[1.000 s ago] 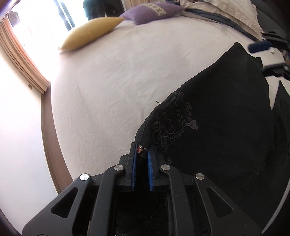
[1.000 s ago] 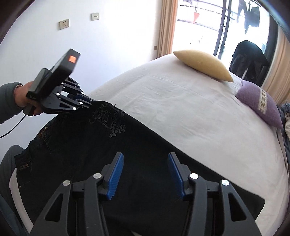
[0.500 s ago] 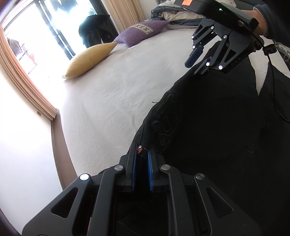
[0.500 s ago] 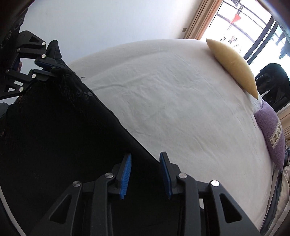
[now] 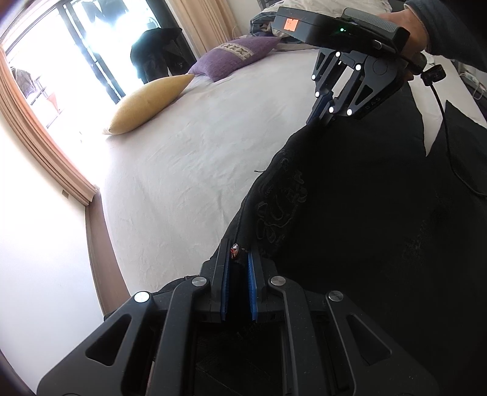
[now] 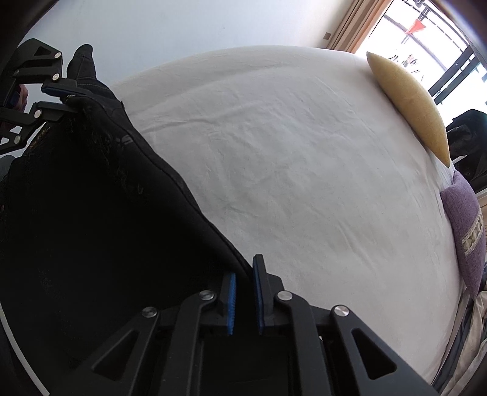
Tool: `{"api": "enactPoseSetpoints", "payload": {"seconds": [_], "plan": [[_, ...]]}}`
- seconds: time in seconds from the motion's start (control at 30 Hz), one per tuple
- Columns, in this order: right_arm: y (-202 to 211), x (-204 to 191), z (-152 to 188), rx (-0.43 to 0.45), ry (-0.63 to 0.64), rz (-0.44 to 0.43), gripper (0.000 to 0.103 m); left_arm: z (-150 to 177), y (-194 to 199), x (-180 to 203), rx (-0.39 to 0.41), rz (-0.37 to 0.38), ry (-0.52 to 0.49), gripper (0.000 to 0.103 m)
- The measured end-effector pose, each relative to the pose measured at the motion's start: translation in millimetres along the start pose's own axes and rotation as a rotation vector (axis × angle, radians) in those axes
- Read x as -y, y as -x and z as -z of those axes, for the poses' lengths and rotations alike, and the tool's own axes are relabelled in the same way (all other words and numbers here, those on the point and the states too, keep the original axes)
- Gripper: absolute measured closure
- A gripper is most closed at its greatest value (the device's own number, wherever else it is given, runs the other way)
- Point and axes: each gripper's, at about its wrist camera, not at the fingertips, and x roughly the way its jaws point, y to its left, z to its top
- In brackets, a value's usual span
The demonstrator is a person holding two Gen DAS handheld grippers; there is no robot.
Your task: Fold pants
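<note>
Black pants (image 5: 365, 213) with pale embroidery lie spread over the near part of a white bed (image 5: 197, 152). My left gripper (image 5: 239, 252) is shut on the waist corner, where a small red-tagged rivet shows between the blue pads. My right gripper (image 5: 319, 117), held by a hand (image 5: 411, 27), points steeply down at the pants' outer edge farther along. In the right wrist view the pants (image 6: 91, 213) fill the left side. The right gripper (image 6: 245, 271) is closing, and the fabric edge sits pinched between its blue pads. The left gripper (image 6: 65, 94) holds the lifted corner at far left.
A yellow pillow (image 5: 149, 103) and a purple pillow (image 5: 234, 58) lie at the far side of the bed. The white sheet (image 6: 289, 152) stretches between them and the pants. A dark garment (image 5: 158, 51) hangs by the window. A cable (image 5: 447, 137) trails over the pants.
The right gripper came down onto the pants' outer edge and its jaws narrowed from wide apart to pinching the fabric. The left gripper kept its grip and shifted slightly sideways.
</note>
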Motion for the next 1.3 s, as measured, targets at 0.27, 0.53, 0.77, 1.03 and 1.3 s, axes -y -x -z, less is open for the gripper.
{"api": "enactPoseSetpoints", "payload": {"seconds": [0.27, 0.53, 0.77, 1.03, 1.3], "plan": [[15.8, -5.4, 10.3, 0.058, -0.085, -0.015, 0.099, -1.3, 13.6, -0.1, 0.013, -0.001, 0.019, 0.094], [44.0, -24.3, 27.1, 0.163, -0.211, -0.04, 0.099, 1.6, 42.6, 13.7, 0.038, 0.008, 0.044, 0.094], [62.7, -77.9, 47.5, 0.207, -0.225, -0.082, 0.099, 15.4, 79.2, 43.4, 0.06, 0.049, 0.05, 0.094], [79.5, -132.8, 89.0, 0.239, -0.297, -0.099, 0.099, 51.4, 120.5, 104.4, 0.046, 0.138, -0.025, 0.094], [98.8, -180.8, 142.4, 0.235, -0.341, -0.079, 0.099, 106.1, 142.4, 142.3, -0.013, 0.17, -0.072, 0.094]]}}
